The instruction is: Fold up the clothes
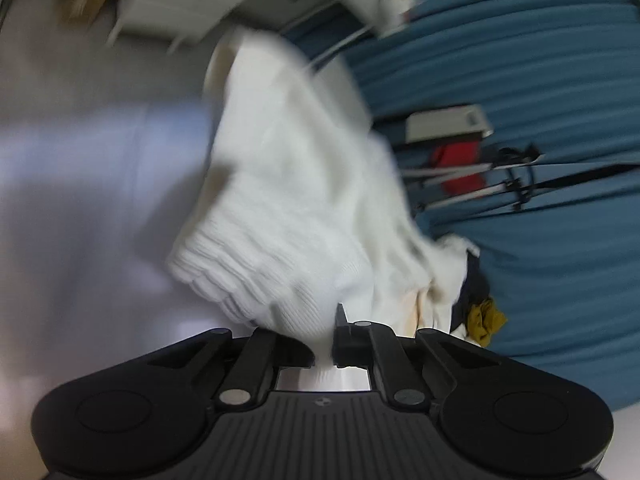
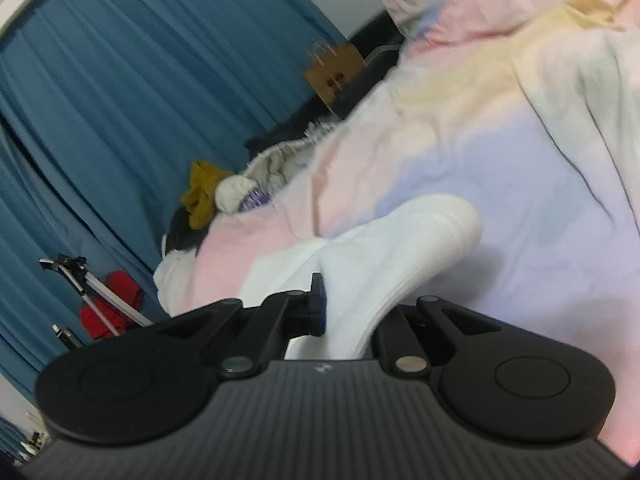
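Item — white knitted garment, ribbed at the hem; possibly a sock or a small sweater, the blur leaves it unsettled. Location: lifted above the bed, which is spread with a pastel sheet, and stretched between the two tools.

Left gripper: fingers clenched on a ribbed edge of the white knit, cloth pinched between them.

Right gripper: fingers likewise closed on the white fabric, which bulges out past them toward the sheet.

Nearby: a heap of unfolded clothes at the bed's edge, with a mustard piece on top; blue curtain behind.

Handling note — both holds look secure, so the step in hand is probably spreading. Best done by keeping the two pinches level and taut, laying the knit flat on a bare stretch of sheet well apart from the heap, and letting go only once it lies smooth.
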A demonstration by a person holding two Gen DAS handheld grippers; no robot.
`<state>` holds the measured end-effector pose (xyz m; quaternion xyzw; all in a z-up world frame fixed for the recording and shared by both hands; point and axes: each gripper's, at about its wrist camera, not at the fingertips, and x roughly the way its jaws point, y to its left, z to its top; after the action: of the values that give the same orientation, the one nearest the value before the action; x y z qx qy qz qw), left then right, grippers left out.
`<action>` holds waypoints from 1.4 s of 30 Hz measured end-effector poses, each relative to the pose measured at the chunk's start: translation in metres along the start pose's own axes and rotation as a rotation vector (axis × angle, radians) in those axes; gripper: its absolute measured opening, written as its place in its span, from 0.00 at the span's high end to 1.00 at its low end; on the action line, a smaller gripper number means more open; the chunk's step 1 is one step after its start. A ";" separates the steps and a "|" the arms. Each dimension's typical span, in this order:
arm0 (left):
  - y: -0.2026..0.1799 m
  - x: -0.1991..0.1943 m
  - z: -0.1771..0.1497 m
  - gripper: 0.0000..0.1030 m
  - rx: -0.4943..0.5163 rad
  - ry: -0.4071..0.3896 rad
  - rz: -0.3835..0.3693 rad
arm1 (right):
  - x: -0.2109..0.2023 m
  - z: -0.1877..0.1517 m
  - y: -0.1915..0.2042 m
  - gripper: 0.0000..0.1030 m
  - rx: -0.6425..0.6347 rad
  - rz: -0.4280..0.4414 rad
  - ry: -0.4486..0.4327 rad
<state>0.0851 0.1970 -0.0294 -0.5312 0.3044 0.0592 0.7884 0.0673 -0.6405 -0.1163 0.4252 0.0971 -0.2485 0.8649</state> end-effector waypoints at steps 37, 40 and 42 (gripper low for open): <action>-0.029 -0.108 -0.041 0.19 0.703 -0.044 0.326 | -0.059 -0.009 0.008 0.25 -0.121 -0.291 0.087; -0.057 -0.098 -0.074 0.14 0.827 -0.064 0.296 | -0.076 -0.007 0.029 0.25 -0.189 -0.269 0.030; -0.075 -0.086 -0.097 0.14 0.883 -0.069 0.267 | -0.093 -0.009 0.045 0.25 -0.242 -0.221 -0.023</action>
<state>0.0065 0.0994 0.0529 -0.0982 0.3399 0.0426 0.9343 0.0112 -0.5781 -0.0551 0.3017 0.1626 -0.3334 0.8783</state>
